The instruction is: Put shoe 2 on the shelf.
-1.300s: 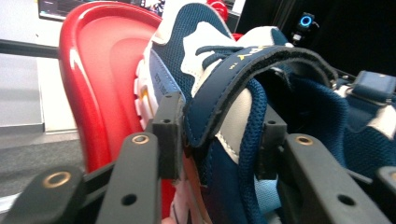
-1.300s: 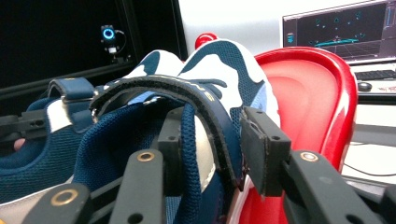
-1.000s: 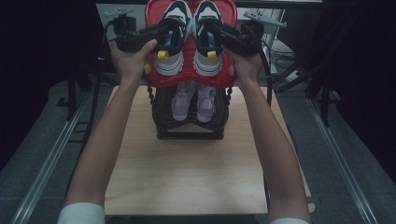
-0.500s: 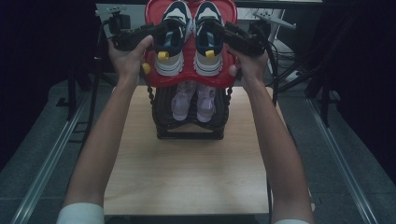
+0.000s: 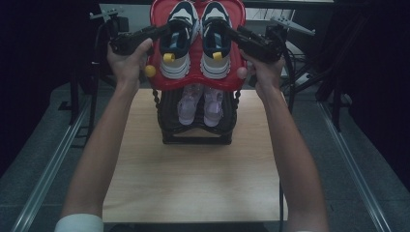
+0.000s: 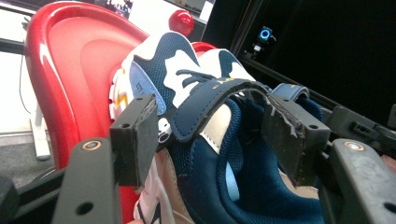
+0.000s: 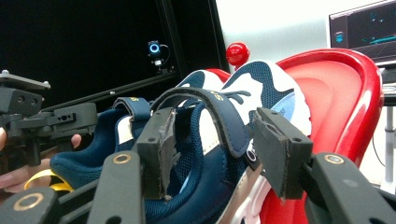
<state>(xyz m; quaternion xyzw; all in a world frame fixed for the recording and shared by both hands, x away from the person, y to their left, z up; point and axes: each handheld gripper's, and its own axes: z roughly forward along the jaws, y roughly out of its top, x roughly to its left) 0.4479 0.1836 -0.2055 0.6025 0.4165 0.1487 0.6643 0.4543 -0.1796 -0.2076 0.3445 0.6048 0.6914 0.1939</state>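
In the high view the top of the red tray [image 5: 155, 72] is cut off by the upper edge, and the toes of the navy-and-white sneakers [image 5: 180, 43] run off with it. The pale pink shoes [image 5: 199, 104] on the black rack [image 5: 196, 137] below are half covered by the tray. The person's elbows leave the bottom edge.
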